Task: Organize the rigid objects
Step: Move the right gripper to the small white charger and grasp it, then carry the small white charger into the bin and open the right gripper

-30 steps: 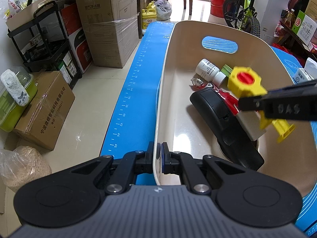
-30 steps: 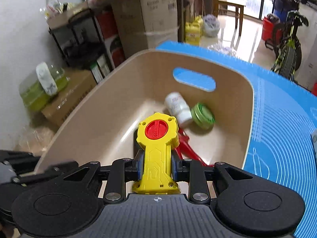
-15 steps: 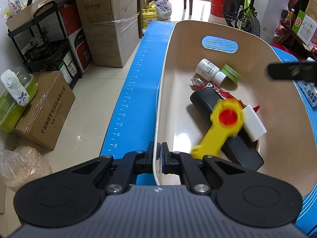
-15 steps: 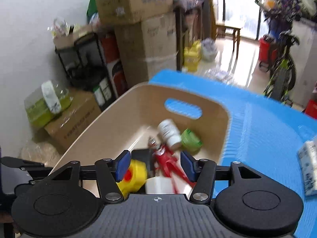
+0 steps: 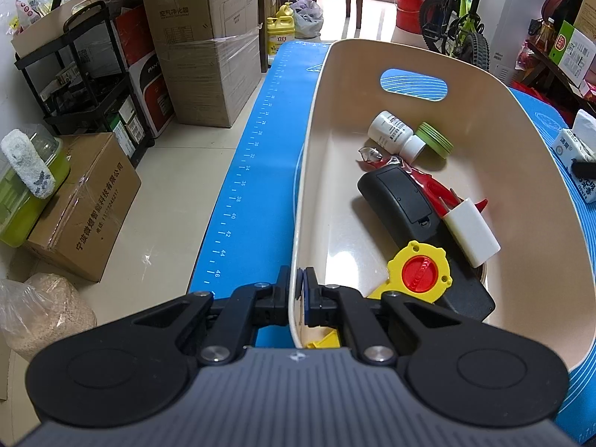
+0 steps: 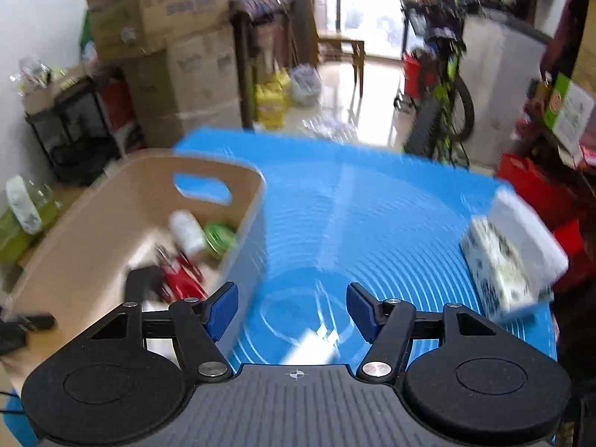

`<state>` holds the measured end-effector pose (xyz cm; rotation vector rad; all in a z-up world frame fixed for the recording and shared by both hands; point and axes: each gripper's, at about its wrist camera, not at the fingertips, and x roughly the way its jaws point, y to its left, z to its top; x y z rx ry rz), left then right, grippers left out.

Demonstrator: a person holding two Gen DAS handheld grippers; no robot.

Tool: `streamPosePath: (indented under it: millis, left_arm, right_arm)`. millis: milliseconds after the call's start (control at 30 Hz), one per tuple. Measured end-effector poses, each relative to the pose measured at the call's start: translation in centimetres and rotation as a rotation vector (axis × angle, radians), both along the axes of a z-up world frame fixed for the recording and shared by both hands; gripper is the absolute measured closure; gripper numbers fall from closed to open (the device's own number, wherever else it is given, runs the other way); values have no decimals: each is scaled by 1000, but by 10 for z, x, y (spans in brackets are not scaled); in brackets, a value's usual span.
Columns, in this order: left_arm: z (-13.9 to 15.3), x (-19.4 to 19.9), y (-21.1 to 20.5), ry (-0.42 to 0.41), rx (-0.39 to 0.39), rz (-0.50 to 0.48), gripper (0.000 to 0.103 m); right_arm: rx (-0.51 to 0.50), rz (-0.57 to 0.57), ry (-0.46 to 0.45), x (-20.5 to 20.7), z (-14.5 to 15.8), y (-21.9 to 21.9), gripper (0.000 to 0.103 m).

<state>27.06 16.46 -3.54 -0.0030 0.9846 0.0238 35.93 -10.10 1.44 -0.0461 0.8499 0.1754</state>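
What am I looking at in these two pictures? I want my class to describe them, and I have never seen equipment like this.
A person holds a two-finger gripper in each hand, and each picture comes from a camera on one gripper, looking along its fingers.

In the left camera's picture, the left gripper has its jaws shut on the near rim of a beige bin on a blue mat. In the bin lie a yellow toy with a red dial, a black device, a white block, a white bottle and a green lid.

In the right camera's blurred picture, the right gripper is over the mat. Its jaws have just been opening and are empty. A tissue pack lies ahead of it.
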Motion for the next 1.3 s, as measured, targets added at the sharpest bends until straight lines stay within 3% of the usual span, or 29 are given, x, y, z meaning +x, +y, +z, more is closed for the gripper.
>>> streamPosePath:
  millis: [233,633,733,867,900,1100,1300]
  left_arm:
    - [0,0,0,0,2,-1,95]
    - [0,0,0,0,1,-1,95]
    - [0,0,0,0,2,-1,95]
    - [0,-1,0,0,0,-1,95]
    - [0,-1,0,0,-1,0,95]
    - [0,-1,1,-1,-5,1,95]
    - [0,-1,1,-1,-5,2,95]
  right_arm:
    - [-5,-58,100,8,-51,-7,32]
    - [11,-140,214,34,-110,0,33]
    - [-20,-130,192,33,-113,9,34]
    - [-59,-70,163,27,-110,18,57]
    - [-63,-63,160,26,-109,19,59]
    - [-53,-85,103,14,-97,14,61]
    - [-20,-76,22,-2,-64,7,61]
